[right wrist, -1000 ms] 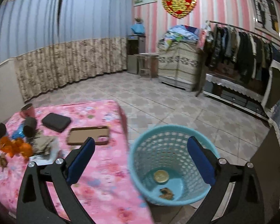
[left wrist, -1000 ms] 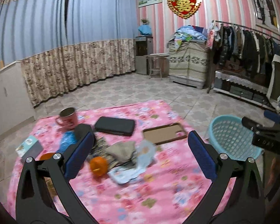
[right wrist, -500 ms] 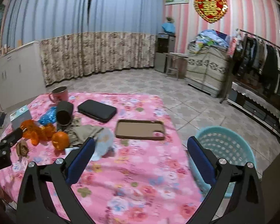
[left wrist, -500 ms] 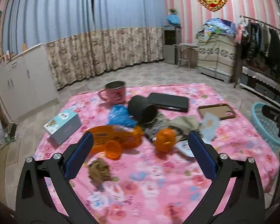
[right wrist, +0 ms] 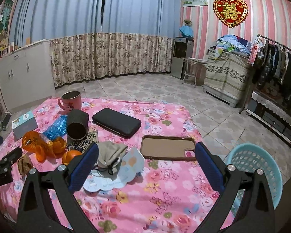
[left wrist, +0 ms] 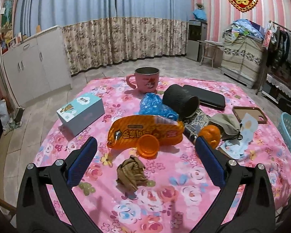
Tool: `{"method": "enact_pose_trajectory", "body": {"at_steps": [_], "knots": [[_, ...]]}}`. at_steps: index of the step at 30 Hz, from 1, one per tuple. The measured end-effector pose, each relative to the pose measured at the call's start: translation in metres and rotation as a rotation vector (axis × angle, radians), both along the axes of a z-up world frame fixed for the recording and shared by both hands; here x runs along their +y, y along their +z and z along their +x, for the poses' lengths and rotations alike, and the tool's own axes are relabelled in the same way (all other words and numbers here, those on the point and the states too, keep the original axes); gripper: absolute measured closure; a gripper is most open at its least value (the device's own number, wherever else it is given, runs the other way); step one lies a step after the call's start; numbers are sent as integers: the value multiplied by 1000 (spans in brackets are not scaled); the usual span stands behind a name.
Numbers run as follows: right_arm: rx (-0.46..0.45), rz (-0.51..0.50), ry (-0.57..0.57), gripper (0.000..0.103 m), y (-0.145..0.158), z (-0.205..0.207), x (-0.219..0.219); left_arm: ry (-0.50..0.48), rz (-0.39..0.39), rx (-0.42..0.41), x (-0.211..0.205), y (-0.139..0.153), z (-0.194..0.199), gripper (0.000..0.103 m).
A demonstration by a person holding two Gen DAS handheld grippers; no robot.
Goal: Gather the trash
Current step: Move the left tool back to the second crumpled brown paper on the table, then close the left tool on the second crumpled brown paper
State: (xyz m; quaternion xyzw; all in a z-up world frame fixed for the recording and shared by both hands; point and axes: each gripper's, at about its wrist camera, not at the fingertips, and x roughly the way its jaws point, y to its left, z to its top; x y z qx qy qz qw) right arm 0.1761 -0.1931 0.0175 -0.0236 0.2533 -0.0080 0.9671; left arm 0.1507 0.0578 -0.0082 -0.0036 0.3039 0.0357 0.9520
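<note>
The left hand-held gripper is hovering with fingers apart over a crumpled brown paper wad on the desk. The right hand-held gripper is gaping empty beside the blue basket.

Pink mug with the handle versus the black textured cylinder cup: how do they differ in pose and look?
The pink mug with the handle stands upright, mouth up; the black textured cylinder cup lies tipped on its side, mouth facing the camera. The mug is glossy with a picture; the black cup is matte, with no handle showing. Both look empty and sit on the pink floral tablecloth.
</note>
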Motion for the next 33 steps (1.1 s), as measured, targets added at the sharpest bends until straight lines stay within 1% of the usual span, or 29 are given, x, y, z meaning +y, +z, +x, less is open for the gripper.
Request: {"method": "enact_pose_trajectory", "body": {"at_steps": [5,8,12,15,18,23,25,27,29,31,33], "knots": [[4,5,1,6,-4,7,1,23,4,17,10,-6,5,5],[11,16,1,6,-12,10,-3,36,-22,37,18,-11,10,5],[11,-7,-8,6,-22,11,-5,44,-37,61,23,-18,14,5],[25,-6,-8,6,-31,10,-7,36,-38,93,23,-28,18,5],[35,-31,-7,6,-37,12,-5,25,-34,132,22,-39,24,5],[56,-5,11,6,-41,13,-3,15,-77,170,22,-50,35,7],[61,-15,9,6,-45,14,0,7,-83,187,21,-54,39,14],[70,-31,10,6,-48,14,2,0,-87,206,20,-58,39,25],[73,-43,12,6,-50,13,3,-4,-87,226,21,-63,38,28],[74,-41,12,6,-51,14,3,-1,-84,233,22,-65,38,34],[82,-35,14,6,-52,14,3,-10,-104,242,23,-66,41,50]]}}
